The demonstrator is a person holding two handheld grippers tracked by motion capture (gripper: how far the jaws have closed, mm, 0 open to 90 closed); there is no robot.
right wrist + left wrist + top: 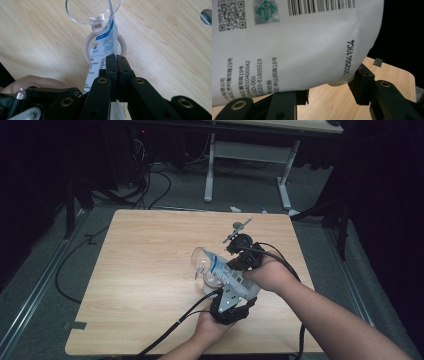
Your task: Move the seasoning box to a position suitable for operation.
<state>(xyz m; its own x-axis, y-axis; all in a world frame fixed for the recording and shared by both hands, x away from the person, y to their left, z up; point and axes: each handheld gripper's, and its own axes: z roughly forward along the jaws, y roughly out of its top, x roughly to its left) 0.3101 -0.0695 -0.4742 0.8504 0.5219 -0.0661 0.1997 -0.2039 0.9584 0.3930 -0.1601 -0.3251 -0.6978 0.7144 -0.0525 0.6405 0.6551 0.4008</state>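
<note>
Risk, judged: the pouch (pixel 220 266) is soft and held by two grippers at once, with its top aimed into a clear glass (pixel 201 262) lying low near the middle of the high view. If the right gripper (pixel 235 261) tilts or pulls further, the film could slip out of its thin pinch and the contents miss the glass and land on the table (pixel 140 265). The glass is light and looks free-standing; a push from the pouch's corner could tip or slide it. A harder squeeze by the left gripper (pixel 234 292) could burst product out faster than the glass mouth takes it. The two grippers sit very close together, so a twist of either could knock the other.

Pouch vs. jaws:
- Right gripper view: jaws pressed together on the pouch's flat edge (pixel 110 53), which runs up from between the tips at centre frame to the glass rim (pixel 92 21) at top centre. A white ring (pixel 123 47) lies on the table under the pouch, middle of frame.
- Left gripper view: pouch body (pixel 294 47) covers the upper left and centre; its lower bulge sits between the two jaws at the bottom of the frame. Jaws part spread around it; the right tip touches the film, the left tip's contact is hidden, so I take it as a loose hold on the pouch.
- High view: pouch lies just right of centre, between the two hands, tip in the glass.
</note>
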